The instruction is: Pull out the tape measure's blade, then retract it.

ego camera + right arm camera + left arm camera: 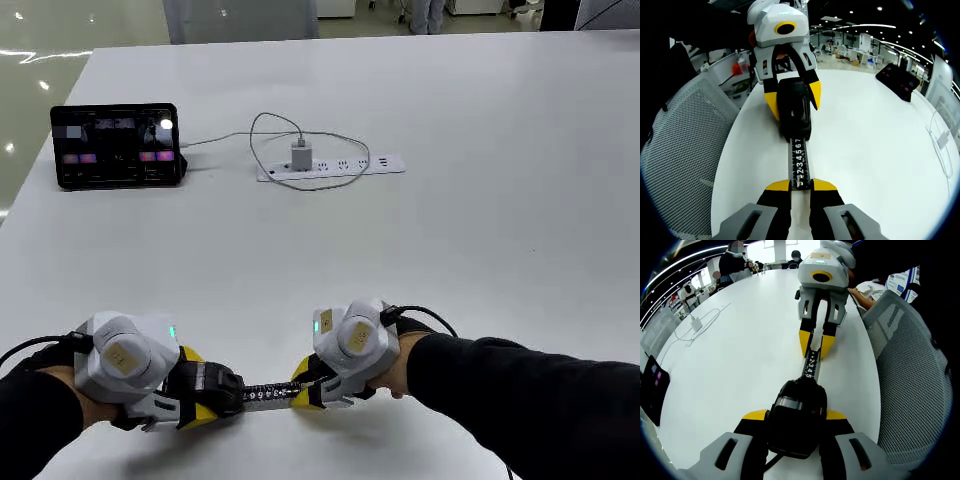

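At the near edge of a white surface (pixel 450 230), the left hand-held gripper (pixel 203 391) clamps the black tape measure (pixel 798 412). The right hand-held gripper (pixel 801 186) pinches the tip of its blade (pixel 798 159), which is extended a short way.

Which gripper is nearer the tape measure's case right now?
Left. The left gripper is shut around the case; the right gripper pinches the blade at its end, a short exposed stretch from the case.
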A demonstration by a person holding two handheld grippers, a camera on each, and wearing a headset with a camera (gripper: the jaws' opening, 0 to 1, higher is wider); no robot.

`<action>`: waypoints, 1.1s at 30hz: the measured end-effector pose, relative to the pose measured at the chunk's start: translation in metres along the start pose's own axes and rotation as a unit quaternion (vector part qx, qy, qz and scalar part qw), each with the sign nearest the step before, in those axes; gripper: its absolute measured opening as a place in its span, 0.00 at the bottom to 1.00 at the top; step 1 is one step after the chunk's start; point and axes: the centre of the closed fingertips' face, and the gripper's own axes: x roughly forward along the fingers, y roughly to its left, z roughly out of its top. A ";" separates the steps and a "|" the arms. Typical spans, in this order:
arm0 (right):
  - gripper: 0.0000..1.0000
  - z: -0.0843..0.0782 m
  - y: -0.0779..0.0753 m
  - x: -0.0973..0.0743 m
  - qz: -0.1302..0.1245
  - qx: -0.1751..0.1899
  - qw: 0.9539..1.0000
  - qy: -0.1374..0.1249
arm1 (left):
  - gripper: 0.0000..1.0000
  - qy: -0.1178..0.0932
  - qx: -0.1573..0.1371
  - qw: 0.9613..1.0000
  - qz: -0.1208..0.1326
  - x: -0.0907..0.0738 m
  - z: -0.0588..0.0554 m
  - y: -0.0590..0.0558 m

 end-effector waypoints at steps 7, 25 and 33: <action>0.09 -0.004 0.000 -0.003 0.001 -0.007 1.000 0.004 | 0.34 -0.001 0.000 1.000 0.001 0.000 0.000 0.000; 0.09 -0.013 -0.001 -0.013 0.002 -0.004 1.000 0.009 | 0.34 -0.001 -0.002 1.000 0.000 0.000 0.000 -0.001; 0.09 -0.017 -0.002 -0.015 0.004 -0.003 1.000 0.012 | 0.34 -0.001 -0.001 1.000 -0.001 0.000 0.000 -0.001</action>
